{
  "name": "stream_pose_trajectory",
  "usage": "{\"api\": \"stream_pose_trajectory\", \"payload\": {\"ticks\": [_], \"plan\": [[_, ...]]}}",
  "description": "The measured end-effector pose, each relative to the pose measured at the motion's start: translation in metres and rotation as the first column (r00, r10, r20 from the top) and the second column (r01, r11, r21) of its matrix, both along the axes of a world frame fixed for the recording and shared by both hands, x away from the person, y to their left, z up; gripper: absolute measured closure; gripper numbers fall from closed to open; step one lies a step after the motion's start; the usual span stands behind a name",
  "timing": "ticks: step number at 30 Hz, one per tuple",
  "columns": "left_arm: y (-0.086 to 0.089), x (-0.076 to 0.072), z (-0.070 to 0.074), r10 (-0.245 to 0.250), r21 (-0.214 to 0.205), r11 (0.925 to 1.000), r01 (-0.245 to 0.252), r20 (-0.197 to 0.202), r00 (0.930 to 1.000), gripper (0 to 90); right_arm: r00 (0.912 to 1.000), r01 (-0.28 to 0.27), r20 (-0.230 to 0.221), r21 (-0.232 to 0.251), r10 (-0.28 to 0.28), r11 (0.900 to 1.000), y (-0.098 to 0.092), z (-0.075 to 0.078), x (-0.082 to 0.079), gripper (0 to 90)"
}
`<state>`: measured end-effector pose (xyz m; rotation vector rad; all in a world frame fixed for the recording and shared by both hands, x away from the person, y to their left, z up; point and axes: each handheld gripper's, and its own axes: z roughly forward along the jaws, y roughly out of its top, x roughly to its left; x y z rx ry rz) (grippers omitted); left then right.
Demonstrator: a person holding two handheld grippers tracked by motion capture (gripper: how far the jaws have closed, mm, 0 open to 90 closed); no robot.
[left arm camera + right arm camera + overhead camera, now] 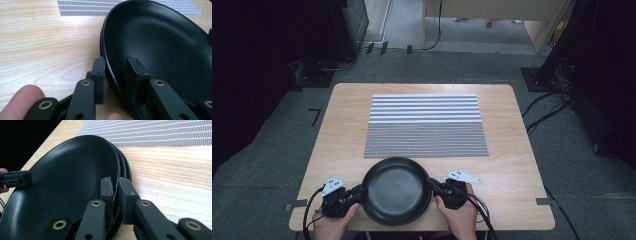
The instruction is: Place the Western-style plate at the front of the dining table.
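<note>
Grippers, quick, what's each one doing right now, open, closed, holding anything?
Left gripper: shut on the rim of the stack of black plates.
Right gripper: shut on the stack's opposite rim.

Wooden table (337,130) on grey carpet (277,150), dark surroundings

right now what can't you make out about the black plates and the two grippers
- How many black plates are stacked: right gripper view shows several rims, but the fingers cover the lower edges.
- Underside of the stack: high view, hidden by the top plate.
- Left gripper finger contact below the rim: left gripper view, rim blocks it.
- Right gripper body: cut off by the bottom edge.
- Mat pattern: too fine in high view.
</note>
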<state>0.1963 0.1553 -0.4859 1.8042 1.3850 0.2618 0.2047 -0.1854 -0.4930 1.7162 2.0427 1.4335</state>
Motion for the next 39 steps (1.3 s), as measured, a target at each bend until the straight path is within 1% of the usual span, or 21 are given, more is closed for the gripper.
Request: {"api": "stream_pose_trajectory", "payload": {"ticks": [1,6,7,9,13,18,20,22,26,29,31,34,36,39], "plan": [[0.000,0.000,0.000,0.003,-0.006,1.0000,-0.003,-0.007,1.0000,69.8,0.9999,0.010,-0.003,0.000,-0.010,1.0000,0.001,0.000,0.000,83.8],[0.001,0.001,-0.001,0.006,-0.017,0.9998,-0.006,-0.014,0.9999,69.7,0.9996,0.024,-0.013,0.010,-0.024,0.9997,0.002,0.000,0.002,84.2],[0.001,0.001,-0.001,0.007,-0.021,0.9998,-0.007,-0.016,0.9998,69.7,0.9997,0.024,-0.012,0.018,-0.023,0.9996,0.002,-0.001,0.003,84.4],[0.001,0.001,-0.001,0.010,-0.024,0.9997,-0.010,-0.017,0.9998,69.6,0.9997,0.023,-0.013,0.020,-0.022,0.9995,0.002,-0.001,0.003,84.5],[0.002,0.001,-0.001,0.009,-0.031,0.9995,-0.010,-0.022,0.9997,69.4,0.9999,0.016,-0.007,0.048,-0.016,0.9987,-0.001,-0.003,0.006,84.9],[0.002,0.002,-0.001,0.011,-0.039,0.9992,-0.012,-0.027,0.9996,68.8,0.9998,0.018,0.002,0.042,-0.018,0.9990,0.001,-0.004,0.007,84.9],[0.003,0.002,-0.002,0.014,-0.052,0.9985,-0.016,-0.034,0.9993,68.8,0.9999,0.016,0.003,0.042,-0.016,0.9990,0.001,-0.004,0.008,85.0],[0.004,0.002,-0.002,0.015,-0.061,0.9980,-0.017,-0.039,0.9991,68.8,0.9999,0.011,0.002,0.043,-0.011,0.9990,0.002,-0.004,0.009,85.0],[0.004,0.002,-0.002,0.015,-0.064,0.9978,-0.018,-0.042,0.9990,67.9,1.0000,0.001,0.001,0.047,-0.001,0.9989,0.002,-0.004,0.014,85.1],[0.004,0.003,-0.003,0.019,-0.092,0.9955,-0.024,-0.051,0.9985,65.3,0.9999,-0.010,-0.001,0.051,0.010,0.9986,0.002,-0.005,0.018,85.3],[0.005,0.003,-0.003,0.017,-0.119,0.9926,-0.024,-0.061,0.9980,61.5,0.9997,-0.019,-0.014,0.065,0.020,0.9977,0.002,-0.005,0.020,85.3],[0.005,0.003,-0.003,0.016,-0.119,0.9927,-0.023,-0.063,0.9979,60.0,0.9996,-0.021,-0.019,0.064,0.023,0.9977,0.003,-0.005,0.021,85.2],[0.004,0.003,-0.004,0.016,-0.118,0.9928,-0.024,-0.065,0.9978,59.8,0.9998,-0.019,-0.006,0.056,0.019,0.9983,0.006,-0.006,0.021,84.8],[0.004,0.003,-0.004,0.014,-0.112,0.9935,-0.022,-0.068,0.9976,59.9,0.9999,-0.016,-0.005,0.058,0.016,0.9982,0.008,-0.007,0.021,84.4]]}}
